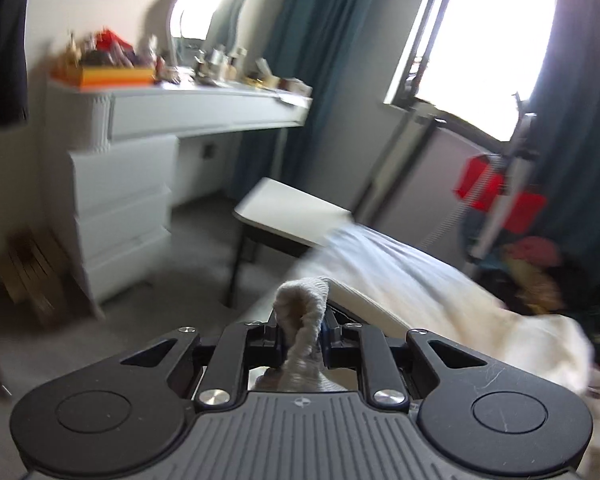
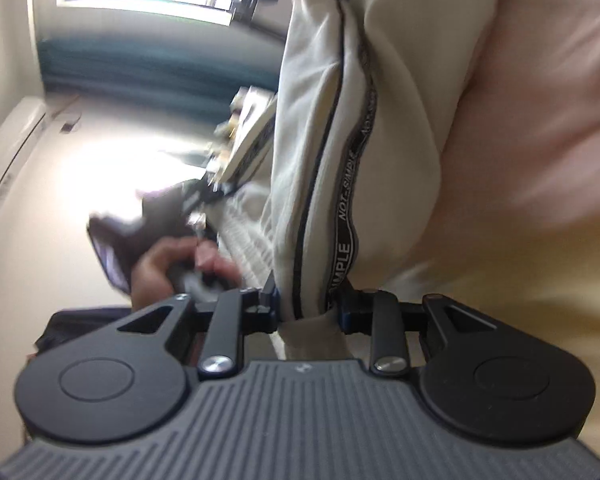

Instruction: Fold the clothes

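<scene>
A cream-white garment (image 1: pixel 412 280) with a ribbed hem hangs in the air, stretched from my left gripper off to the right. My left gripper (image 1: pixel 303 332) is shut on its ribbed edge (image 1: pixel 304 300). In the right wrist view, rolled sideways, my right gripper (image 2: pixel 309 304) is shut on the same garment (image 2: pixel 332 128) at a black printed side stripe (image 2: pixel 348 216). The fabric fills the right half of that view. A hand (image 2: pixel 168 268) holds the other gripper at left.
A small white folding table (image 1: pixel 288 212) stands ahead below the garment. A white dresser with drawers (image 1: pixel 120 208) and a cluttered top is at left. Teal curtains (image 1: pixel 316 40) flank a bright window (image 1: pixel 496 40). A clothes pile with red fabric (image 1: pixel 500 196) is at right.
</scene>
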